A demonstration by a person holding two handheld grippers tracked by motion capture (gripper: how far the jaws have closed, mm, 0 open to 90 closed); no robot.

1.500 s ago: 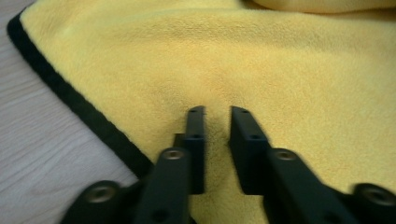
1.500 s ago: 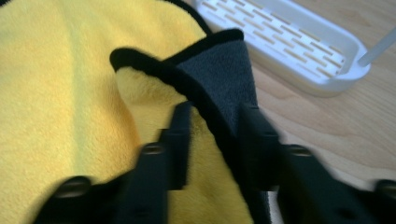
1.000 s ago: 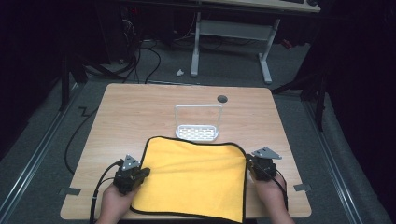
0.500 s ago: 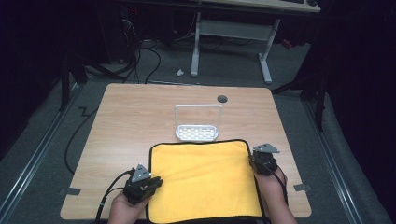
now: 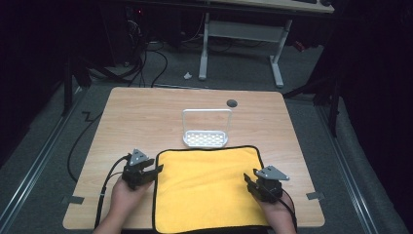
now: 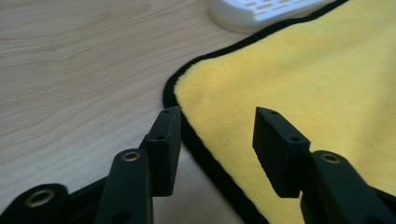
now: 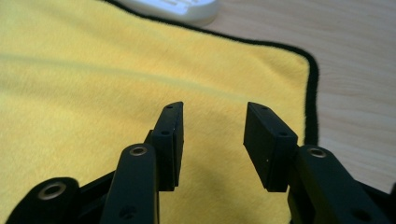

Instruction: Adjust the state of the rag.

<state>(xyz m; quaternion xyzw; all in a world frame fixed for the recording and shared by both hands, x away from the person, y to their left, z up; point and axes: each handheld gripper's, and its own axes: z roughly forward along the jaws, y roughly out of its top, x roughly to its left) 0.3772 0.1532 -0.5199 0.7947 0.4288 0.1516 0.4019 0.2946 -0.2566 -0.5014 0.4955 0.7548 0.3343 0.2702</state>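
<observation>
Sitting on grey carpeted floor [image 5: 302, 73]: a light wooden table [image 5: 146, 122] with rounded corners, showing a small dark round grommet [image 5: 232, 103] toward 1 o'clock. Standing beyond the far edge at 12 o'clock: a white desk frame [image 5: 241, 34] on two feet, its pale top [image 5: 272, 4] just catching the light. Trailing across the floor at 10 and 11 o'clock: a tangle of black cables [image 5: 141, 58], with a scrap of white paper [image 5: 187, 75] lying nearby. Running along the floor at 8 o'clock: a pale metal rail [image 5: 34, 170]. Fading into darkness at 3 and 9 o'clock, lighting falling mostly on the tabletop
</observation>
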